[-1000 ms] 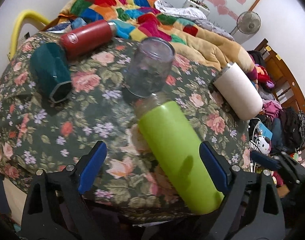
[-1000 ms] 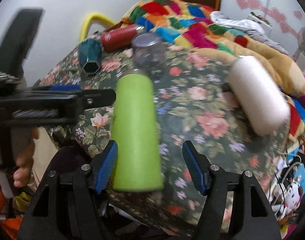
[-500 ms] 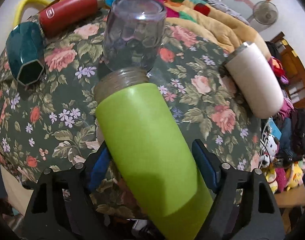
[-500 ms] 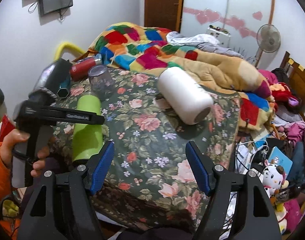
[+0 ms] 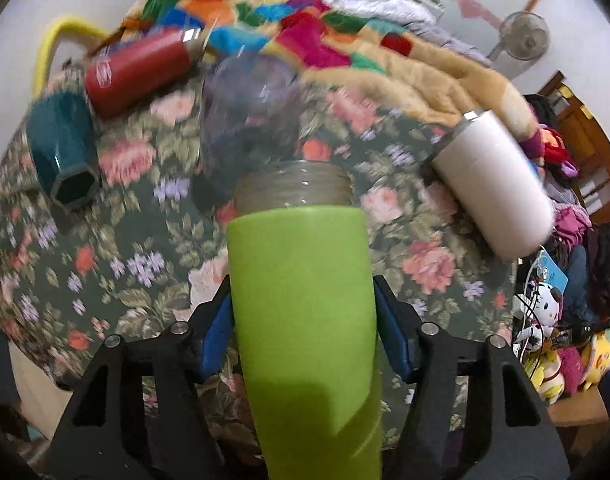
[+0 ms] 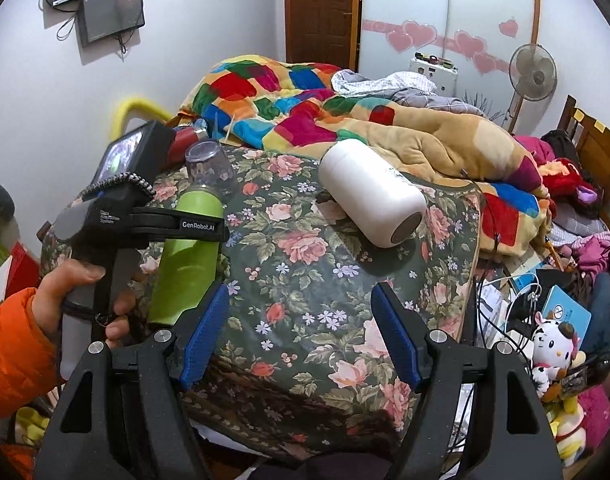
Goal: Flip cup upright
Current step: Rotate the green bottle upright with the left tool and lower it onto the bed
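Green cup [image 5: 305, 320] lies flat, mouth away from you, clamped in your left hand-held gripper [image 5: 303, 336]; right hand-held gripper [image 6: 301, 336] gapes, idle.

The lime-green cup [image 5: 305, 320] looks matt and smooth, its threaded neck [image 5: 295, 188] translucent plastic. The white bottle [image 6: 371, 194] has a satin, smooth shell. The floral tablecloth [image 6: 305, 280] is woven cloth. The red flask [image 5: 139, 70] looks glossy with a metal collar.

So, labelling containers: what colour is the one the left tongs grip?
Lime green bottle, clearest in the left wrist view.
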The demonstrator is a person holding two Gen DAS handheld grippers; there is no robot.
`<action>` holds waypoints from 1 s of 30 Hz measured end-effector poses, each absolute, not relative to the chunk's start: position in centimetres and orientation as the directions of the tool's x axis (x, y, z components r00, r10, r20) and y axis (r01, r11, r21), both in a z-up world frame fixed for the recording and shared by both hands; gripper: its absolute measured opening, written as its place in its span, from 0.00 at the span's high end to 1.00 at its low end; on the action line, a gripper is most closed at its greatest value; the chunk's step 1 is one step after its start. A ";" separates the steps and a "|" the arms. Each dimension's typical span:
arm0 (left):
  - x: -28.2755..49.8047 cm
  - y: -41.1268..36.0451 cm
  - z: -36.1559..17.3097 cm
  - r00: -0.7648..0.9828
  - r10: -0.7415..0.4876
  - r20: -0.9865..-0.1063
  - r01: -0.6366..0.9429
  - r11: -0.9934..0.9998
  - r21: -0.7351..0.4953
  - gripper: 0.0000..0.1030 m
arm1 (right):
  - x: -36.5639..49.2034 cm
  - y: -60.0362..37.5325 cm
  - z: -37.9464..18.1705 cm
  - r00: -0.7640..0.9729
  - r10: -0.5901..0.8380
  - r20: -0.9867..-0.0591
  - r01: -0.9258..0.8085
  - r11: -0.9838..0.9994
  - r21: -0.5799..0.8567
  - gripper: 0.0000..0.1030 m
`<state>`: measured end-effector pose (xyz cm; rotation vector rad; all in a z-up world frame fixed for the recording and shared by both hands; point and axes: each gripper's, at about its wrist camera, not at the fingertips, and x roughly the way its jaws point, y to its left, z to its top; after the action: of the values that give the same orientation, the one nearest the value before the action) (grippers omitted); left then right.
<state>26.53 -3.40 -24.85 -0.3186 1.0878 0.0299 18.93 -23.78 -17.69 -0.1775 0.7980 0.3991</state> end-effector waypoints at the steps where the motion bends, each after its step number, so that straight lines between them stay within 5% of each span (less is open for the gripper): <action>1: 26.1 -3.6 -23.7 0.495 -0.126 -0.859 -0.153 0.961 -0.229 0.39 | 18.9 -23.7 -17.6 0.632 0.277 -0.724 -0.411 0.912 -0.010 0.32; 13: 23.9 -6.4 -16.4 0.683 -0.084 -0.725 -0.009 0.992 -0.123 0.39 | 19.2 -23.1 -17.4 0.637 0.277 -0.719 -0.406 0.914 -0.008 0.32; 30: 25.5 -8.5 -17.7 0.674 -0.054 -0.737 0.060 0.998 -0.018 0.39 | 20.1 -23.8 -18.0 0.629 0.262 -0.732 -0.368 0.930 0.016 0.32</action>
<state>25.53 -8.55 -17.68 0.0080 0.8291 -0.0642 20.13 -23.80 -17.97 -0.1396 0.8147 0.3620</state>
